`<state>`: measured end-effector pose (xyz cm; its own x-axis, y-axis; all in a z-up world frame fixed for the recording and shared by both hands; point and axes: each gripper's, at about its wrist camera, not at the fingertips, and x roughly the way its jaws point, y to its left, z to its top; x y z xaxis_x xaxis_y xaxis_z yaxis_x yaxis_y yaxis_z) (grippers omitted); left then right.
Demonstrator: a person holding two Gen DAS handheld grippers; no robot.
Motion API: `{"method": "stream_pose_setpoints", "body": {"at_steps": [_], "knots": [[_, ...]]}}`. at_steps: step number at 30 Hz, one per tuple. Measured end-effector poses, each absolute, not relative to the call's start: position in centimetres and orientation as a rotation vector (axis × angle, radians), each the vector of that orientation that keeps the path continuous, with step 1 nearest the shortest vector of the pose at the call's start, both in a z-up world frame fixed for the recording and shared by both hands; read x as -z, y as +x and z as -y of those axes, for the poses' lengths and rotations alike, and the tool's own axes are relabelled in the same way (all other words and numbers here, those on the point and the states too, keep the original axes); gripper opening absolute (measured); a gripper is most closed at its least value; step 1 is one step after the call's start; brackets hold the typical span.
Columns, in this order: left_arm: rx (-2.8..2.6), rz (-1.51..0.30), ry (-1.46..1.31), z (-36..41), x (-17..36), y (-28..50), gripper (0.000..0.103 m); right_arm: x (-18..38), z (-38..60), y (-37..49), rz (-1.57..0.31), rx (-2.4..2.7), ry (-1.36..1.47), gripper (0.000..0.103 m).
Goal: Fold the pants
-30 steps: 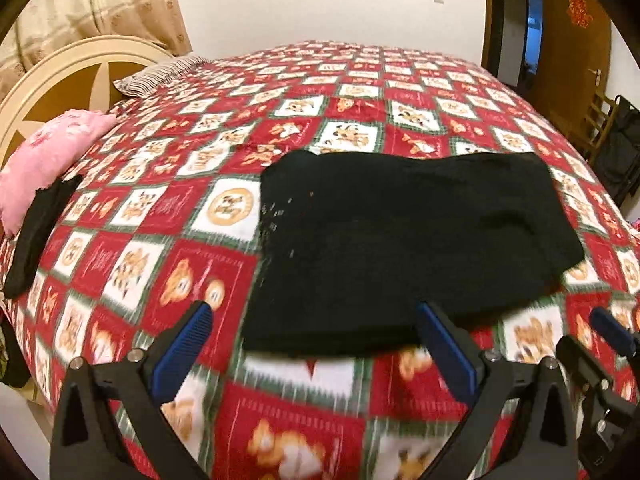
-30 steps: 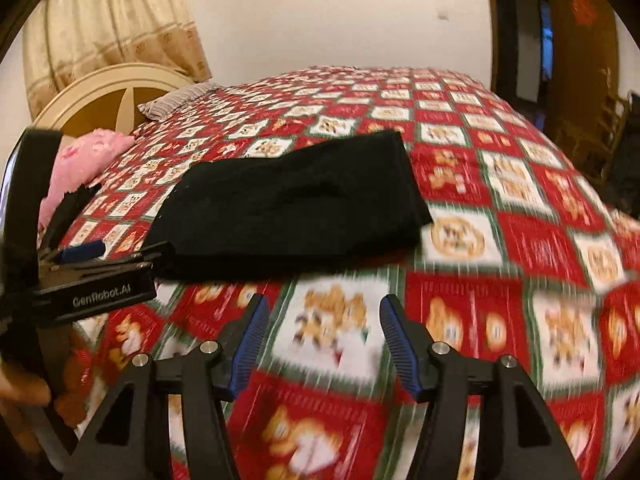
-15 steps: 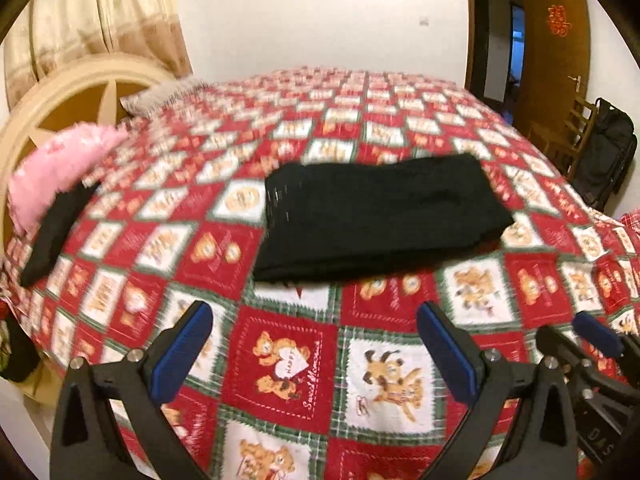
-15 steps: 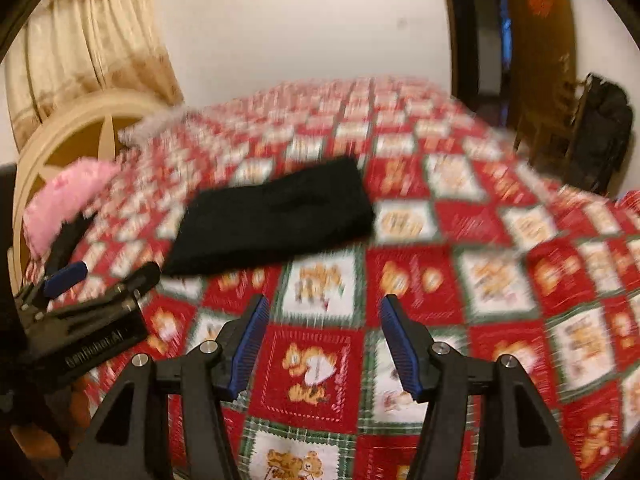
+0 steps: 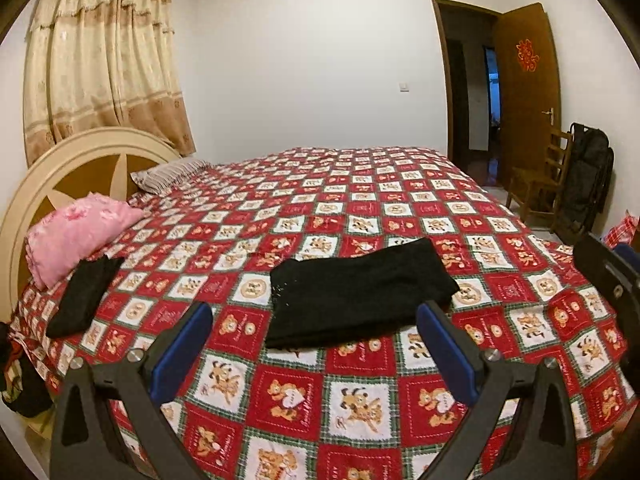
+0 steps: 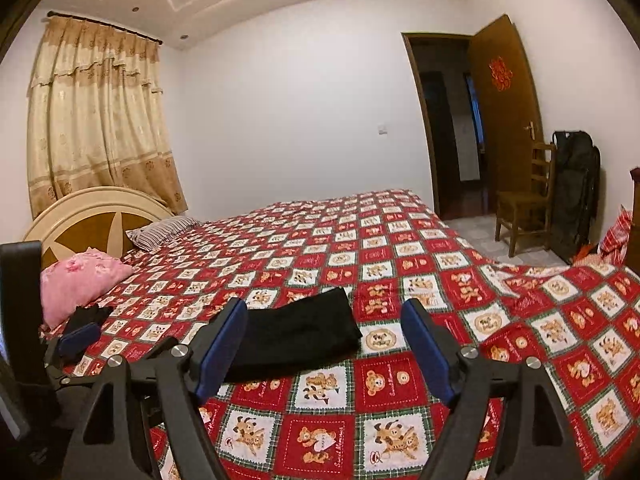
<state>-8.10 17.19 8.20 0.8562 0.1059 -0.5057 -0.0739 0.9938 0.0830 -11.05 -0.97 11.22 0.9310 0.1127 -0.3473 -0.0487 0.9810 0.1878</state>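
The folded black pants [image 5: 360,292] lie flat on the red patchwork bedspread [image 5: 360,400], in the near half of the bed. In the right wrist view the pants [image 6: 296,336] sit beyond and between the blue pads. My left gripper [image 5: 314,308] hangs open above the bed, short of the pants and holding nothing. My right gripper [image 6: 324,306] is open with its jaws opening wider, and nothing is between them. Each gripper shows at the edge of the other's view: the right gripper [image 5: 616,280] and the left gripper [image 6: 76,340].
A second dark garment [image 5: 84,296] lies by the pink pillow [image 5: 76,232] at the headboard [image 5: 80,156]. A striped pillow [image 5: 168,174] lies farther back. A wooden chair [image 6: 524,204] and a black bag [image 6: 576,192] stand by the open door [image 6: 504,112].
Both grippers have risen and drawn back from the pants, so more of the room shows. The right gripper's jaws stand wider than before.
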Motion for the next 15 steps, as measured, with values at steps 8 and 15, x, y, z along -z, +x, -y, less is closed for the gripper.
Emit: {"method": "stream_pose_setpoints", "body": {"at_steps": [8, 15], "knots": [[-0.094, -0.546, 0.063, -16.71, -7.84, -8.35, 0.103, -10.82, 1.30, -10.70, -0.379, -0.068, 0.182, 0.080], [-0.113, -0.545, 0.049, -17.12, -8.00, -8.36, 0.103, -10.88, 0.89, -10.82, -0.380, -0.074, 0.170, 0.080]]}}
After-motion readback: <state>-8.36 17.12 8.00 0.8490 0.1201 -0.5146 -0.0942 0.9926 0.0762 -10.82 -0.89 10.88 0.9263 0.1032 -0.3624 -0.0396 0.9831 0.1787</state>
